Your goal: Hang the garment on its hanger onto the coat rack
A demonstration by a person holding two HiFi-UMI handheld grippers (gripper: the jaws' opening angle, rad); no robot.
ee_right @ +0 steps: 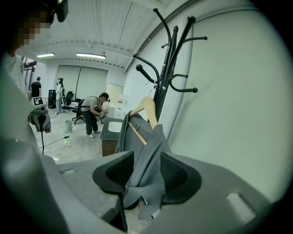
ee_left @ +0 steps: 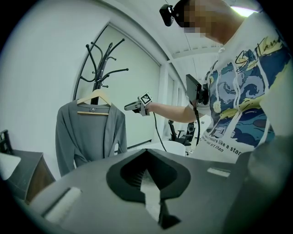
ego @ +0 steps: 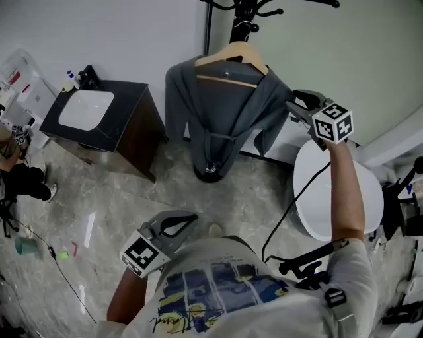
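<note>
A grey garment [ego: 218,112] hangs on a wooden hanger [ego: 231,53], whose hook sits on the black coat rack [ego: 246,20]. My right gripper [ego: 292,105] is at the garment's right sleeve. In the right gripper view the grey cloth [ee_right: 146,164] hangs down between the two jaws, which stand apart and open without pressing on it; the hanger [ee_right: 144,109] and the rack [ee_right: 171,55] rise behind. My left gripper [ego: 193,218] is low by the person's chest, shut and empty. The left gripper view shows the garment [ee_left: 89,132] on the rack [ee_left: 98,59] from afar.
A dark cabinet [ego: 132,125] with a white top stands left of the rack. A white round table [ego: 330,198] is to the right, under my right arm. The rack's base [ego: 211,171] rests on the marble floor. Other people [ee_right: 94,114] work far off.
</note>
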